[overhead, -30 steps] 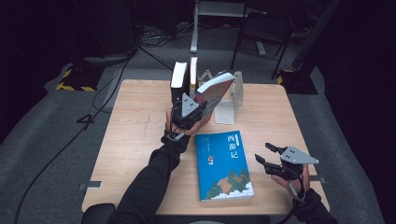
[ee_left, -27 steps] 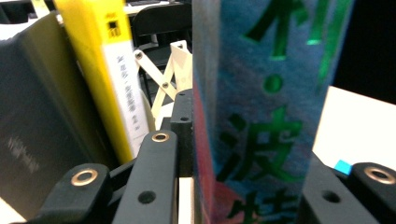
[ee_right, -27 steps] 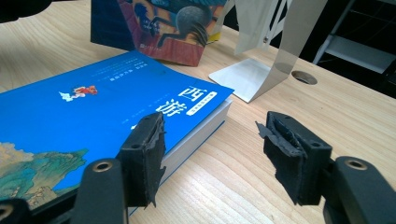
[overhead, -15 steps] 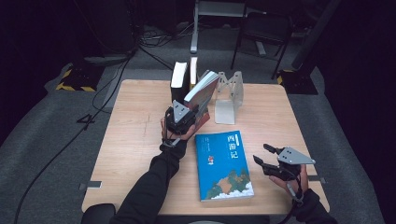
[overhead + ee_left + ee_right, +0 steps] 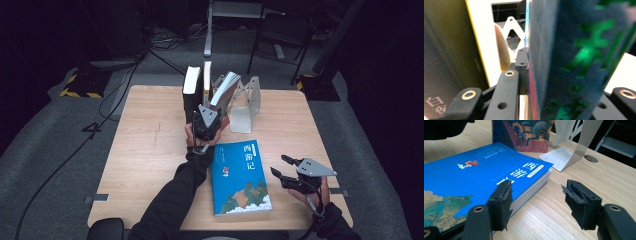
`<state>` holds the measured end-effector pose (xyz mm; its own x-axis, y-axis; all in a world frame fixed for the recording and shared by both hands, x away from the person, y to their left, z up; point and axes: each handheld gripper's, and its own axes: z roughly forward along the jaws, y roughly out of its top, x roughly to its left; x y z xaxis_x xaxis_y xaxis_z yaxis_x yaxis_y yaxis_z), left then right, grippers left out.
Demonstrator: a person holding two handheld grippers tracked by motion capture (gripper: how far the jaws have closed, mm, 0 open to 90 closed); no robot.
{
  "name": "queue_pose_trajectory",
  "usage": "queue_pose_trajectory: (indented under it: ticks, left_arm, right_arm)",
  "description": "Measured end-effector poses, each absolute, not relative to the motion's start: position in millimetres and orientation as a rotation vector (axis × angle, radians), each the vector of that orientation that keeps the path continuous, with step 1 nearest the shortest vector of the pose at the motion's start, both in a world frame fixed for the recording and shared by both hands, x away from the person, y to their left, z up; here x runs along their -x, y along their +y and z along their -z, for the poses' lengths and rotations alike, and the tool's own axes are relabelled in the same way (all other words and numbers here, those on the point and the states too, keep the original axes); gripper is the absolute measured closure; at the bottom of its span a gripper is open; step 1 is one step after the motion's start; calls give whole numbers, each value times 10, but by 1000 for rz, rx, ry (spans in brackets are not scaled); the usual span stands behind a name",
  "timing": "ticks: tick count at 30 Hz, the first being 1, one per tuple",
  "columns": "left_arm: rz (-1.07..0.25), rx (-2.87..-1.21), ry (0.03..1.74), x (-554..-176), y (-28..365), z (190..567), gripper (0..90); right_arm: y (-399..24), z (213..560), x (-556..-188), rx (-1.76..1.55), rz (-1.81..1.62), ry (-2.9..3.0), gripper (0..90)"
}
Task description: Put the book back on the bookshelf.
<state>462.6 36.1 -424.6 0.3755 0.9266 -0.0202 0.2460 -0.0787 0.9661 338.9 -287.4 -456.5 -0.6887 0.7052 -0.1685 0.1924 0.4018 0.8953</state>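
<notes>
On the wooden table [image 5: 150,150], your blue book [image 5: 240,177] lies flat near the front edge. Behind it, two books [image 5: 197,90] stand upright beside a metal bookend [image 5: 245,107]. Your left gripper [image 5: 206,122] clamps a tilted dark-covered book [image 5: 222,92] next to them. Your right gripper [image 5: 287,172] hovers with jaws apart, empty, just right of the blue book.

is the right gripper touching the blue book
Apart. In the high view the right gripper hovers open beside the blue book, with bare table between them.
</notes>
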Motion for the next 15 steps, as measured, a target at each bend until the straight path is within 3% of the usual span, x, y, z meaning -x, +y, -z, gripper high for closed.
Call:
queue_pose_trajectory:
  ticks: [15]
  left_arm:
    - [-791,-1558,1064,-4796,219,4208,725]
  right_arm:
    - [-2873,4569,-3395,-756,-1261,2136,385]
